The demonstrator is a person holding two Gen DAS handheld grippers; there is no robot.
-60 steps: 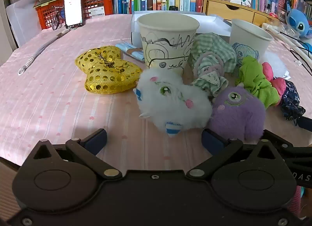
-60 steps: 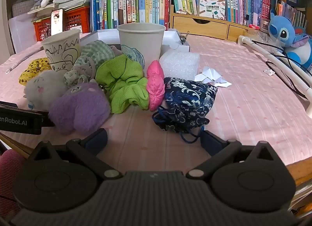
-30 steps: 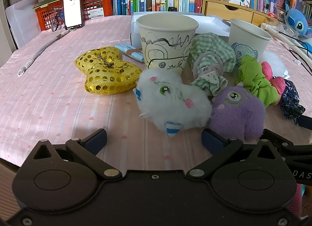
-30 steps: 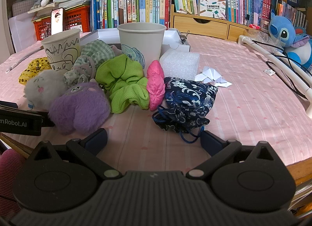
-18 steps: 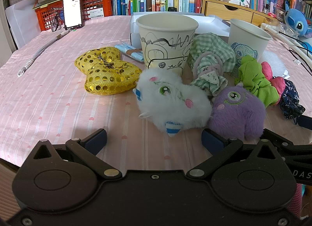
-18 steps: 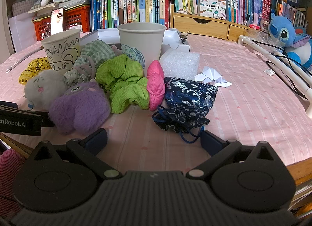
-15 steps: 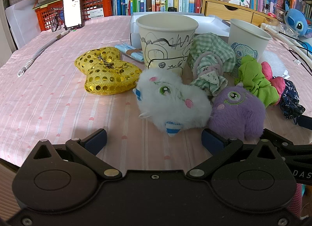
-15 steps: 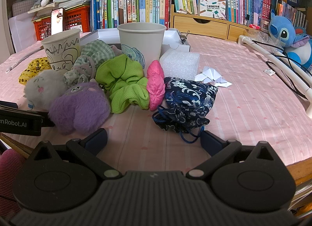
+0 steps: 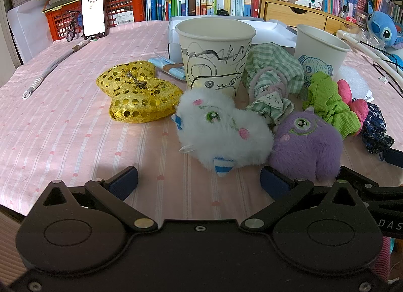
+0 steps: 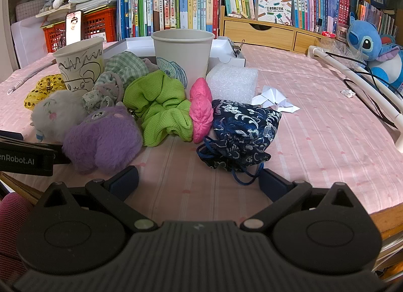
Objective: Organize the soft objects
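Fingers on both sides wide open, empty: left gripper (image 9: pixel 199 182) sits nearer the fluffy white plush (image 9: pixel 221 129), dead ahead, w/ the purple furry plush (image 9: pixel 307 146) off right, both lying on the pink striped desk (image 9: pixel 63 125).

At the left wrist view's right edge, the navy pouch (image 9: pixel 375 128) is partly cut off by a black bar.

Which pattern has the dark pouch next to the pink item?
Navy pouch with silver-white floral swirls; right wrist view shows it best.
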